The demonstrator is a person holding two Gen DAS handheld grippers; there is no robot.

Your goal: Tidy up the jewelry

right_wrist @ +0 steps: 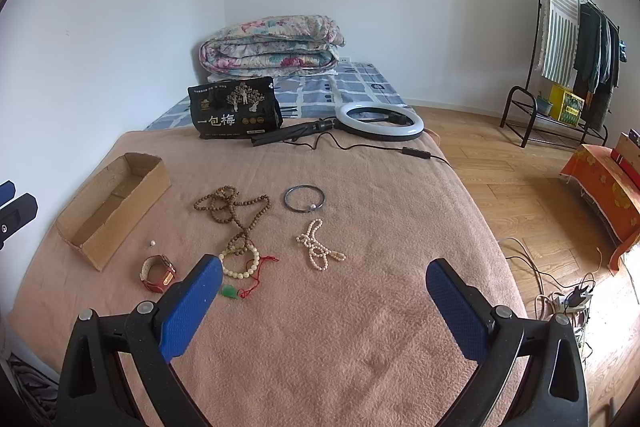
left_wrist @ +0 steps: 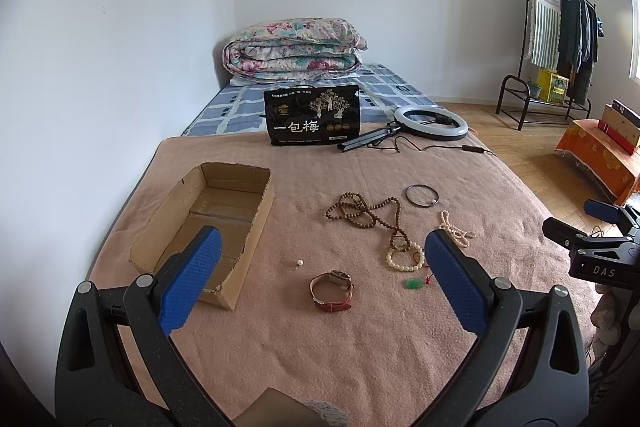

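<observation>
Start of the job, by the look of it: box empty, every piece loose on the bed.

Left gripper [left_wrist: 322,267]: fingers [left_wrist: 190,279] spread wide, holding nothing, hovering over the near blanket [left_wrist: 320,355]. Right gripper [right_wrist: 324,291]: fingers likewise wide apart and empty, off to the right.

Nearest piece: watch [left_wrist: 332,291], red strap, curled into a loop, lying between the left fingers in that view. Just right of it, green pendant [right_wrist: 229,291] on red cord. Small pearl [left_wrist: 298,263] alone, left of the watch, near the box.

Mid: cream bracelet [right_wrist: 240,261] touching the tail of the brown beads [right_wrist: 232,205], which lie in tangled loops. Right of these, pale pearl strand [right_wrist: 318,249], doubled over. Beyond, dark bangle [right_wrist: 304,199], apart from the rest.

Box [left_wrist: 208,227]: open cardboard, left side.

Next move, likely: left gripper drops onto the watch, closes across the strap, carries it left to the box. The beads may drag the bracelet.

Far: black bag [left_wrist: 312,117], ring light [left_wrist: 430,123], folded quilt [left_wrist: 294,49].
</observation>
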